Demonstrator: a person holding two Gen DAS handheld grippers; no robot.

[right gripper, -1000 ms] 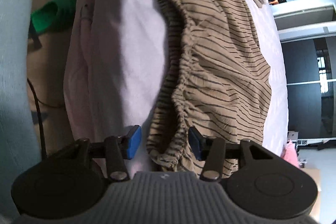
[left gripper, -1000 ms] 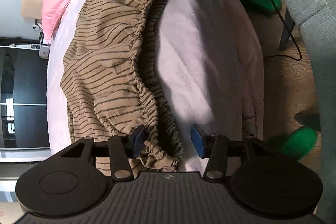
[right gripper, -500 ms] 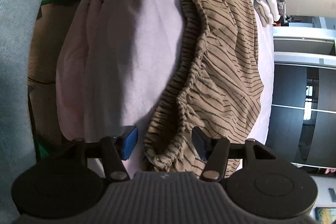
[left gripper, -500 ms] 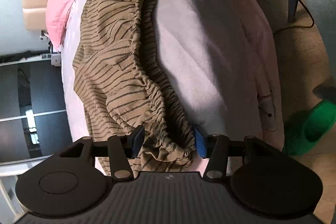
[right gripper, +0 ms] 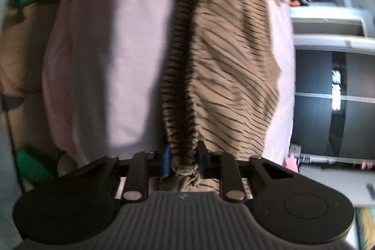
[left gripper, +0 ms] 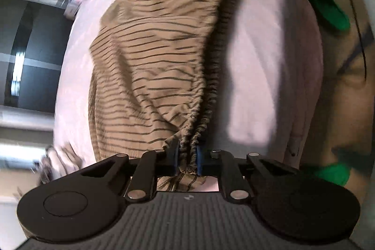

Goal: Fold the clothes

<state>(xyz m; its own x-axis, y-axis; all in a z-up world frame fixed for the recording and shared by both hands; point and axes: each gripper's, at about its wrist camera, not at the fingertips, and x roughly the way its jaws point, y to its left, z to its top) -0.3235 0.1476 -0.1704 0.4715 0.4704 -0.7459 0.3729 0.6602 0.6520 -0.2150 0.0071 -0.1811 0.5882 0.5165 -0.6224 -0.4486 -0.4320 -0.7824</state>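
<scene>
Pale pink bed cover (left gripper: 264, 62) under everything; dark cabinets at 9 o'clock, green slippers (left gripper: 328, 8) on the floor at 2 o'clock. Left gripper (left gripper: 188, 157), spread half a second back, now pinches the gathered waistband of the tan striped garment (left gripper: 152, 57). Right gripper (right gripper: 183, 162) likewise, clamped on the other end. Band pulled straight between them; likely ready to lift or fold. No legible writing.

The striped garment (left gripper: 152, 57) was thin matt cloth, crinkled along its gathered elastic edge; the pale sheet (left gripper: 262, 62) beneath it looked soft, smooth and matt.
</scene>
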